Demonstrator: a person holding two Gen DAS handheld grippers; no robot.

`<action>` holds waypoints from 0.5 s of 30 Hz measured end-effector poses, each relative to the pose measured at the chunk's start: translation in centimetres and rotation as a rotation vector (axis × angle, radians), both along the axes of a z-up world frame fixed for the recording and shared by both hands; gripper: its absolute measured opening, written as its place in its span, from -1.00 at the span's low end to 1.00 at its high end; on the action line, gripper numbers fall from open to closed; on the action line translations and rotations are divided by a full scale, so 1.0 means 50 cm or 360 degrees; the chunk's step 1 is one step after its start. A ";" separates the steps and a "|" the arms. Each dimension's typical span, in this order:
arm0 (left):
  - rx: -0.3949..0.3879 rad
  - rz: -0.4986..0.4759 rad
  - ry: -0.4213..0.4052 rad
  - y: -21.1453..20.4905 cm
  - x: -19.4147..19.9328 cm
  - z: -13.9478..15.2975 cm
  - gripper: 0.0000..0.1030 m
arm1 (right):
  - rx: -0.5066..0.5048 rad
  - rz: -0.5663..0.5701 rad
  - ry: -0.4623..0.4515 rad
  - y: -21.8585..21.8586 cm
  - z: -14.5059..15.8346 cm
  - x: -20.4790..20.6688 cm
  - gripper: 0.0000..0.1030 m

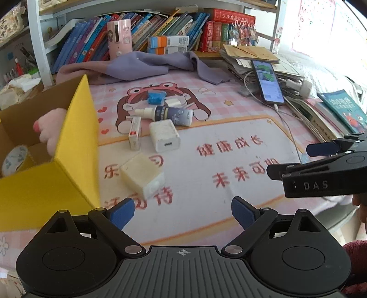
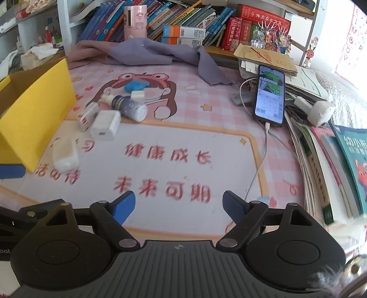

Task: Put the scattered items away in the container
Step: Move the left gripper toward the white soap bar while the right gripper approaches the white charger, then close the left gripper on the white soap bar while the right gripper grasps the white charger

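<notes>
A yellow cardboard box [image 1: 75,146] stands open at the left, with a pink plush toy [image 1: 51,128] and a tape roll [image 1: 13,158] inside. On the pink mat lie a cream block [image 1: 142,176], a white charger [image 1: 164,135], a small red-and-white box [image 1: 134,133], a spray bottle [image 1: 169,113] and a blue item [image 1: 156,96]. My left gripper [image 1: 183,208] is open just short of the cream block, nothing between its fingers. My right gripper [image 2: 179,204] is open over bare mat, well right of the charger [image 2: 105,125] and cream block [image 2: 65,153].
A phone [image 2: 270,96] on a charging cable [image 2: 263,149] leans on stacked papers at the right. Books [image 2: 344,160] pile along the right edge. A purple cloth [image 2: 156,52] and a bookshelf [image 2: 183,20] close off the back.
</notes>
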State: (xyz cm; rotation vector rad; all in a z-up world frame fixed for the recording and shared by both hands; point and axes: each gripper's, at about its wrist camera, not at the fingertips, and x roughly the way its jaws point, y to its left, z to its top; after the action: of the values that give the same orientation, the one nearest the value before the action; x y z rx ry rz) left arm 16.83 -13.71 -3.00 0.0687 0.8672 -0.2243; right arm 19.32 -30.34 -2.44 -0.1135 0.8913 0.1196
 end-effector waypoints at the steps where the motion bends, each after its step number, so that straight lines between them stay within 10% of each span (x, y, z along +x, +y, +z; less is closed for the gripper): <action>1: 0.0009 0.0012 -0.0004 -0.005 0.008 -0.001 0.74 | 0.0007 0.0014 0.0001 -0.004 -0.001 0.012 0.58; 15: 0.0105 0.0328 0.0015 -0.011 0.111 -0.023 0.14 | 0.0160 0.0366 0.0022 0.011 -0.003 0.170 0.18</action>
State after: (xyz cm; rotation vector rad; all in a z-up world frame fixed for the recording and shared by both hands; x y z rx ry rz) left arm 22.39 -14.26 -4.15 0.0393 0.8845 -0.0034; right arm 27.85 -29.80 -2.60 -0.1212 0.8822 0.3795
